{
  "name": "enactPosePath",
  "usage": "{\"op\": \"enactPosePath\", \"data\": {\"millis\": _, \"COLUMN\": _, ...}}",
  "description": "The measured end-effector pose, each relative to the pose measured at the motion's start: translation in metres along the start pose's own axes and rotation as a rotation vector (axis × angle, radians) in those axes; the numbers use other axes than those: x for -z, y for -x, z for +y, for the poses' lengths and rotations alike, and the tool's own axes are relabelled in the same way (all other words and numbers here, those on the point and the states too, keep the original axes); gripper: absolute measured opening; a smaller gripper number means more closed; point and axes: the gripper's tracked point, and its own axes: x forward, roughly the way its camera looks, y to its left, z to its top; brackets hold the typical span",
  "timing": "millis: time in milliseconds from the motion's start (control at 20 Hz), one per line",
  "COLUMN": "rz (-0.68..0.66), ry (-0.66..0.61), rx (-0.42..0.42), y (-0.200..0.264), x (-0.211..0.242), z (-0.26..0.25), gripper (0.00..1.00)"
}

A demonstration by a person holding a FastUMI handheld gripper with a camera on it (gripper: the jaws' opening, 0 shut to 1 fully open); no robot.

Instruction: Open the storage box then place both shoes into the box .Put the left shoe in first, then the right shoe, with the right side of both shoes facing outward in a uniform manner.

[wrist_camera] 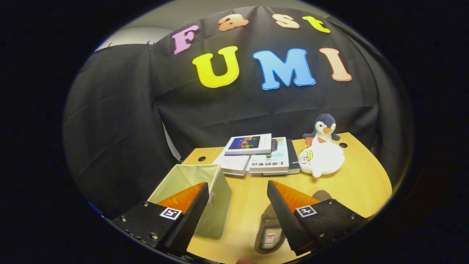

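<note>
A pale green fabric storage box (216, 190) stands open-topped on the wooden table (362, 183), partly behind my left finger. A brown slipper (269, 234) lies on the table below and between the fingers, its heel end toward me, partly hidden by the right finger. A second brown shoe part (323, 195) peeks out beyond the right finger. My gripper (237, 190) is open, held above the table, nothing between its fingers.
Several books (256, 154) lie stacked at the table's back. A white plush toy (321, 158) lies beside them, with a penguin plush (325, 129) behind it. Black cloth walls close the back and left.
</note>
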Motion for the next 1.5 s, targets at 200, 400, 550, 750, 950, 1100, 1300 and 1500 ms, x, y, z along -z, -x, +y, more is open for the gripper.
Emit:
{"op": "enactPosePath", "data": {"millis": 200, "rz": 0.052, "ry": 0.014, "rx": 0.057, "y": -0.010, "x": 0.034, "z": -0.038, "gripper": 0.98}}
{"op": "enactPosePath", "data": {"millis": 400, "rz": 0.121, "ry": 0.007, "rx": 0.090, "y": -0.022, "x": 0.070, "z": -0.065, "gripper": 0.98}}
{"op": "enactPosePath", "data": {"millis": 550, "rz": 0.188, "ry": 0.024, "rx": 0.106, "y": -0.028, "x": 0.103, "z": -0.080, "gripper": 0.98}}
{"op": "enactPosePath", "data": {"millis": 750, "rz": 0.266, "ry": -0.014, "rx": 0.119, "y": -0.031, "x": 0.141, "z": -0.094, "gripper": 0.98}}
{"op": "enactPosePath", "data": {"millis": 950, "rz": 0.322, "ry": -0.030, "rx": 0.131, "y": -0.033, "x": 0.167, "z": -0.103, "gripper": 0.98}}
{"op": "enactPosePath", "data": {"millis": 1100, "rz": 0.347, "ry": -0.013, "rx": 0.154, "y": -0.034, "x": 0.180, "z": -0.113, "gripper": 0.98}}
{"op": "enactPosePath", "data": {"millis": 1300, "rz": 0.366, "ry": 0.002, "rx": 0.165, "y": -0.040, "x": 0.185, "z": -0.118, "gripper": 0.92}}
{"op": "enactPosePath", "data": {"millis": 1500, "rz": 0.410, "ry": -0.007, "rx": 0.160, "y": -0.046, "x": 0.194, "z": -0.116, "gripper": 0.69}}
